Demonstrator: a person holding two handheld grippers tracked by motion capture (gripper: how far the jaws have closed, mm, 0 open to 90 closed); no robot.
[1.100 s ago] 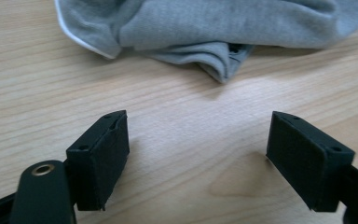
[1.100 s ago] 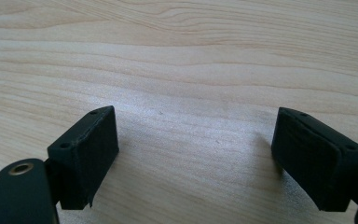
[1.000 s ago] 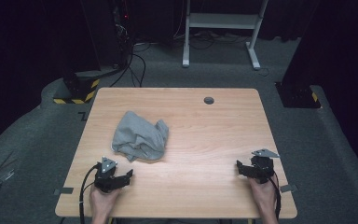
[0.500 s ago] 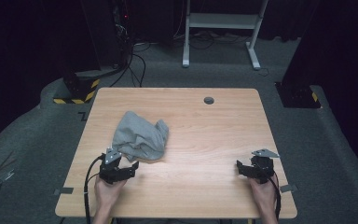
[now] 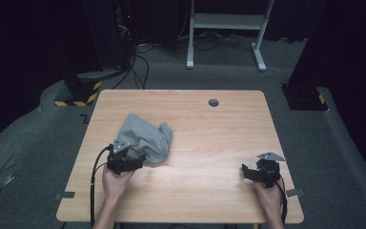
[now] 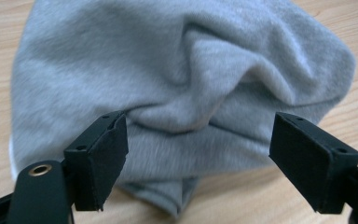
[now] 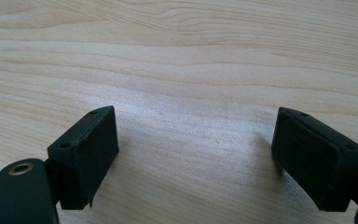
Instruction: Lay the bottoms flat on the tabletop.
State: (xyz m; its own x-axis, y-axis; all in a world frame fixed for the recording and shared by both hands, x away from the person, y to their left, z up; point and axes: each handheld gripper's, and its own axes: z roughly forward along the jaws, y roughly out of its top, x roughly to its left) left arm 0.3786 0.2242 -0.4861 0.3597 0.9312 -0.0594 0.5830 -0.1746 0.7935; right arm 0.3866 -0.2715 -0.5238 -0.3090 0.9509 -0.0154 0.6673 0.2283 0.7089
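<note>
grey cloth (image 5: 143,139) crumpled in heap on left half of wooden table (image 5: 209,191), nearer person's edge than far edge. left gripper (image 5: 132,160) at cloth's near edge, jaws spread wide, nothing clamped; in left gripper view cloth (image 6: 177,88) bunched in folds between and beyond both jaws, hem resting on wood. small dark round spot (image 5: 213,102) near far edge, right of centre. right gripper (image 5: 249,172) low over bare wood at near right, well apart from cloth, jaws wide, holding nothing.
</note>
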